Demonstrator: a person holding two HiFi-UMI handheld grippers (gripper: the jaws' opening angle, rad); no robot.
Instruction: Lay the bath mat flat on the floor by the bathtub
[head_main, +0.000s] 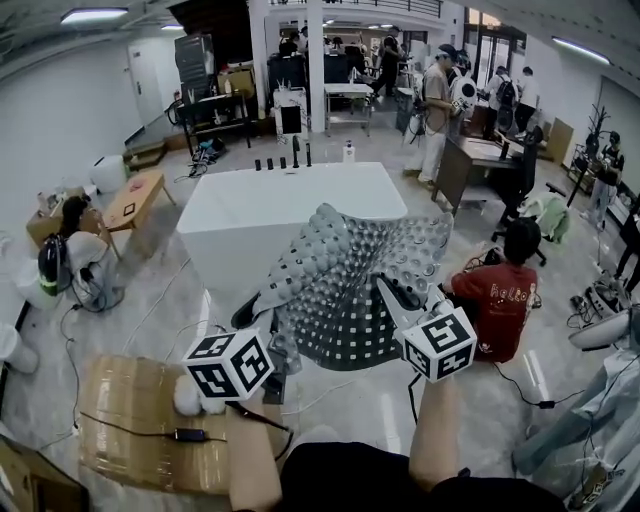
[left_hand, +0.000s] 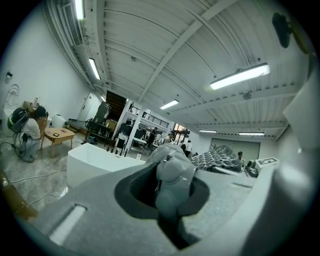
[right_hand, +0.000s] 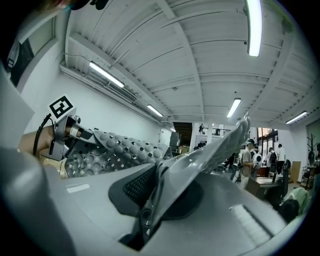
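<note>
Nothing legible — print on the red shirt (head_main: 497, 298) is too blurred.

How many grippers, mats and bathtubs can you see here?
Grippers: 2 (left gripper, right gripper)
Bath mat: 1
Bathtub: 1
Total: 4
</note>
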